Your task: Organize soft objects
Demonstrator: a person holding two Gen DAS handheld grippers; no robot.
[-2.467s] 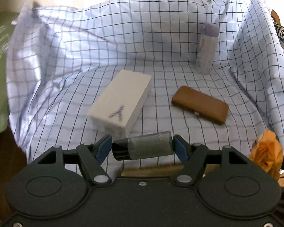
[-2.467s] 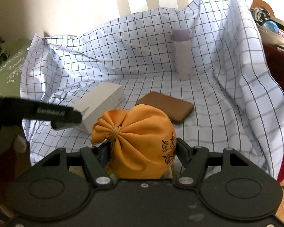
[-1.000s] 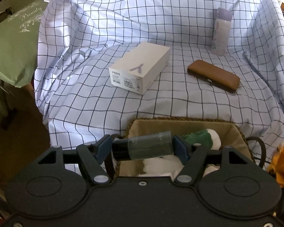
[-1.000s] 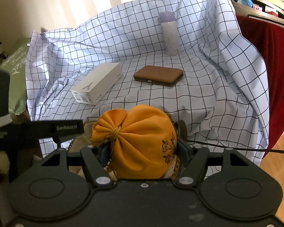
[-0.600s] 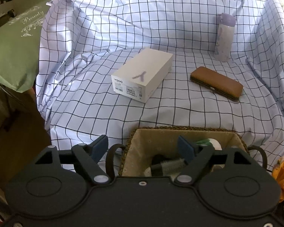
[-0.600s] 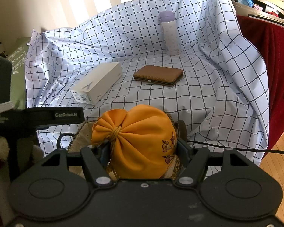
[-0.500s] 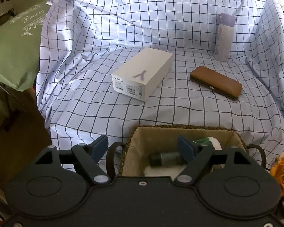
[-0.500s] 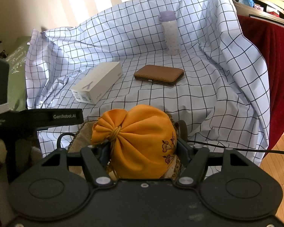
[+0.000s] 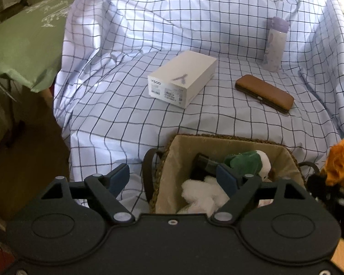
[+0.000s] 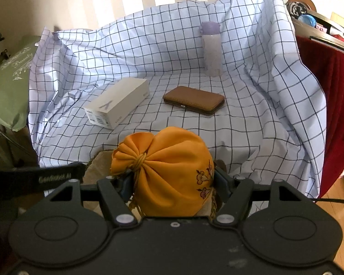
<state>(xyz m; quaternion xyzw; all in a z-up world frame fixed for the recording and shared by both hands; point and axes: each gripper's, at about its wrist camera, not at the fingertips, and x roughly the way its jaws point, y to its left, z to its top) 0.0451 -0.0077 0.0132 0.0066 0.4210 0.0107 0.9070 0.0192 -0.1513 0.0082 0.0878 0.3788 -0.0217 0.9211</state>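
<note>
Far left, beyond the checked cloth (image 9: pixel 117 105), a green bag (image 9: pixel 23 45) on its stand, well apart from the work. Left tongs (image 9: pixel 172 178) spread wide and empty, hovering over the near edge of the woven basket (image 9: pixel 172 160). Inside the basket: a white plush (image 9: pixel 204 194), a dark bottle (image 9: pixel 206 161) and a green-and-white soft toy (image 9: pixel 247 160), crowded together with little free room. On the covered worktop behind, 1 white box (image 9: pixel 183 80), then 1 brown case (image 9: pixel 263 94), then 1 lilac bottle (image 9: pixel 275 43) upright at the back, all rigid-looking and well apart from the basket. Right tongs (image 10: pixel 174 183) closed on the orange drawstring pouch (image 10: pixel 165 171), held above the basket's near side. Likely light, squashy and prone to sag; firmest hold probably across the gathered body or at the knotted neck (image 10: pixel 141 160). In the way of a drop: the left tongs' body and the toys already filling the basket.
</note>
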